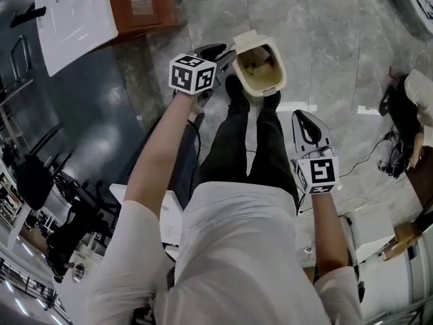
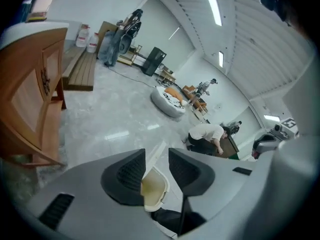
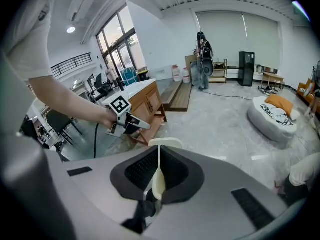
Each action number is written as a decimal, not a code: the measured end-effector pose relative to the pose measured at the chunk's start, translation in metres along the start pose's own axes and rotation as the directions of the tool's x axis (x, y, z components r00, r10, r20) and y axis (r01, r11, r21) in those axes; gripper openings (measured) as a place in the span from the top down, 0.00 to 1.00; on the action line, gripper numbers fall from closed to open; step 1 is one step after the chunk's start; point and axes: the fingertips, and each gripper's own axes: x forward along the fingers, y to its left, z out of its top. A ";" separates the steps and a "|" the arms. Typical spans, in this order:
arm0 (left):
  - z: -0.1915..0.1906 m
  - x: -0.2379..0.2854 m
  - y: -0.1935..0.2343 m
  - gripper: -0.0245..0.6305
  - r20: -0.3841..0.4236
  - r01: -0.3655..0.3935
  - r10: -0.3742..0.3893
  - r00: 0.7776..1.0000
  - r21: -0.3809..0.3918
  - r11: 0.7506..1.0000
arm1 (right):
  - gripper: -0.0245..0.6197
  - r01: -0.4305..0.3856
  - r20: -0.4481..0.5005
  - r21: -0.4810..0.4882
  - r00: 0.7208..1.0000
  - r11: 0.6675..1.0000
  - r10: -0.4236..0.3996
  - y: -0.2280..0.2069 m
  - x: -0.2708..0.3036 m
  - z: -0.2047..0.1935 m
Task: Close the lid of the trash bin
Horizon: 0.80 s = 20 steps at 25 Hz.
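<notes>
We stand over the trash bin (image 1: 280, 74), a small cream tub on the grey marble floor (image 1: 325, 39) at 12 o'clock from our shoes (image 1: 234, 87). The toes sit just beside its near wall. Its lid (image 1: 247, 38) is not down: it stands tipped back from the rim at the bin's 12 o'clock edge, and the mouth gapes, with something brownish inside that we cannot make out.

The left gripper (image 2: 157, 159) hangs at the bin's 9 o'clock, close to the rim but not touching it as far as the head view lets us judge. Its jaws are spread wide. In the left gripper view, nothing sits between the ribbed pads (image 2: 131, 173); the bin only shows through the gap, lower down and farther off.

The right gripper (image 3: 159, 156) is at about 5 o'clock from the bin, out beside our right leg and clear of the tub. Its jaws are drawn almost together with only a thin slit between them, and they pinch nothing. The cream that shows in the slit is the bin beyond, and the raised lid peeks over the jaw tips.

A wooden cabinet (image 1: 143, 3) stands at 10 o'clock from the bin, with a white tabletop (image 1: 74, 15) at its 9 o'clock side. Well away at 3 o'clock, another person (image 1: 416, 110) crouches by some dark cables.
</notes>
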 end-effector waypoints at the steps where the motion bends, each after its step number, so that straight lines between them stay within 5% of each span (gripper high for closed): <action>1: -0.003 0.007 0.006 0.75 -0.009 0.006 -0.006 1.000 -0.029 1.000 | 0.91 -0.002 -0.003 0.009 1.000 1.000 0.002 0.001 0.003 -0.001; 10: -0.029 0.048 0.029 0.75 -0.071 0.033 -0.043 0.997 -0.135 0.990 | 0.91 0.002 -0.030 0.045 1.000 0.999 0.000 0.000 0.020 -0.024; 20: -0.055 0.058 0.017 0.75 -0.073 0.039 -0.048 0.996 -0.130 0.991 | 0.91 0.025 -0.042 0.075 0.999 0.997 -0.022 -0.021 0.015 -0.044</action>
